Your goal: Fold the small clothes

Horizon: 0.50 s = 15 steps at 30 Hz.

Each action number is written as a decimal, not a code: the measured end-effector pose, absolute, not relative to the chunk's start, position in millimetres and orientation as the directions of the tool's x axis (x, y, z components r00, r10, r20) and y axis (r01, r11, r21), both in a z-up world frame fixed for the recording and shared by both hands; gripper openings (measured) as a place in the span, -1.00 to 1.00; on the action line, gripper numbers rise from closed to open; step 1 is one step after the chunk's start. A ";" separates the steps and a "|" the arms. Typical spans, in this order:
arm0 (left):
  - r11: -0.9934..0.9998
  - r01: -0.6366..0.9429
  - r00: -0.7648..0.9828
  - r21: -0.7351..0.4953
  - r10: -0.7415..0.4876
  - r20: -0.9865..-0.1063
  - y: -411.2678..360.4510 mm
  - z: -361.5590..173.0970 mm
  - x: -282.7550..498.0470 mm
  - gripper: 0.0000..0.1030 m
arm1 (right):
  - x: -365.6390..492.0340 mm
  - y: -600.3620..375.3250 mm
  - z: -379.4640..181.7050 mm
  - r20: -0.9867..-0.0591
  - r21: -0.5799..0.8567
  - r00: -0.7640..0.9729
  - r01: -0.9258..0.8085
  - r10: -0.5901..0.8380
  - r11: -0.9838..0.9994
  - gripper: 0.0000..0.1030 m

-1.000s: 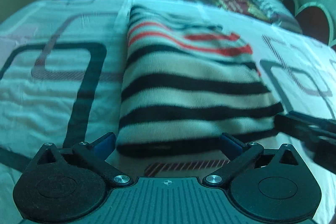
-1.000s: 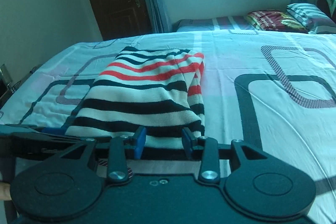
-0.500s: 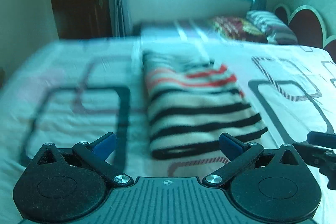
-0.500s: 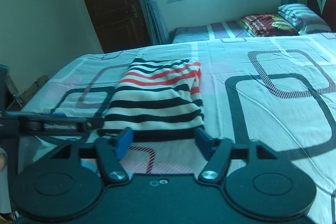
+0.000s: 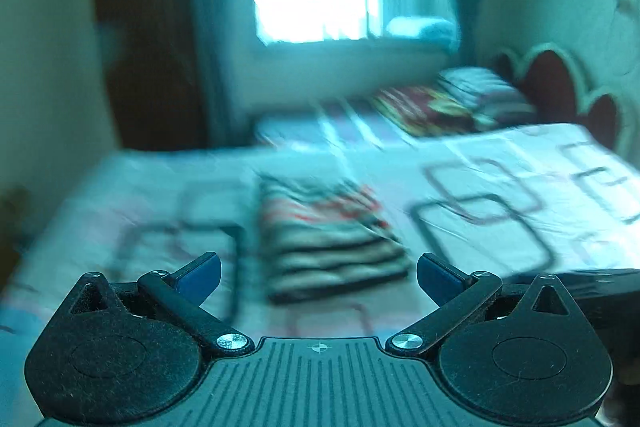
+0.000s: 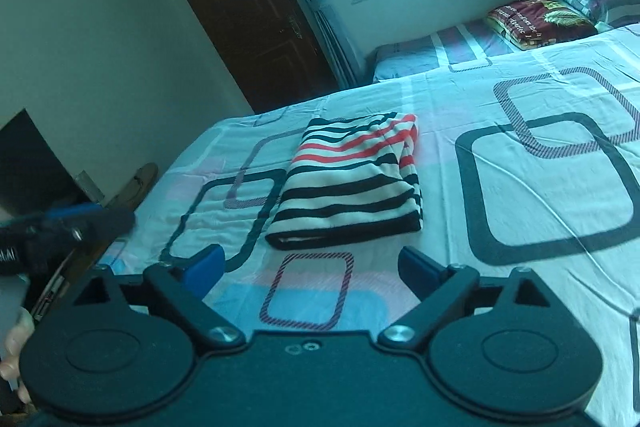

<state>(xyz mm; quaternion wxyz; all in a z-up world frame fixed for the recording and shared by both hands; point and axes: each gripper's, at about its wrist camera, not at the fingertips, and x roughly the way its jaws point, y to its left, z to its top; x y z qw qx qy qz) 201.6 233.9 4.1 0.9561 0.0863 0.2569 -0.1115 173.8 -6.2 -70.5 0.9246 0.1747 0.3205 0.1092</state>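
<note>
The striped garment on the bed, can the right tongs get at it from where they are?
Probably yes: the right tongs are open, and only bare bedsheet lies between them and the folded striped garment.

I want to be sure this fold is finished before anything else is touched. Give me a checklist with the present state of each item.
1. Black, white and red striped knit garment lies folded in a compact rectangle: ok.
2. It rests flat on the white bedsheet with square outlines, away from the bed's edges: ok.
3. Left gripper open, holding nothing: ok.
4. Right gripper open, holding nothing: ok.
5. Both grippers clear of the garment, sheet showing between: ok.
6. Layers aligned on the far side of the fold: cannot tell; the left wrist view is blurred and the right shows mainly the near edge.
</note>
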 end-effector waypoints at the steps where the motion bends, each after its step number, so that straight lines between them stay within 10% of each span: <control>1: 0.960 0.237 0.843 0.149 -0.127 -0.523 226.3 6.8 193.1 1.00 | 167.7 -7.4 -70.2 -0.552 0.397 0.770 -0.093 0.319 0.913 0.83; 6: 0.947 0.225 0.794 0.230 -0.042 -0.606 198.9 -0.5 172.5 1.00 | 142.6 -10.7 -68.7 -0.554 0.388 0.764 -0.113 0.330 0.915 0.83; 15: 0.993 0.109 0.770 -0.033 -0.105 -0.629 213.7 -9.4 150.9 1.00 | 97.9 -9.0 -43.2 -0.523 0.252 0.833 -0.054 0.183 0.966 0.96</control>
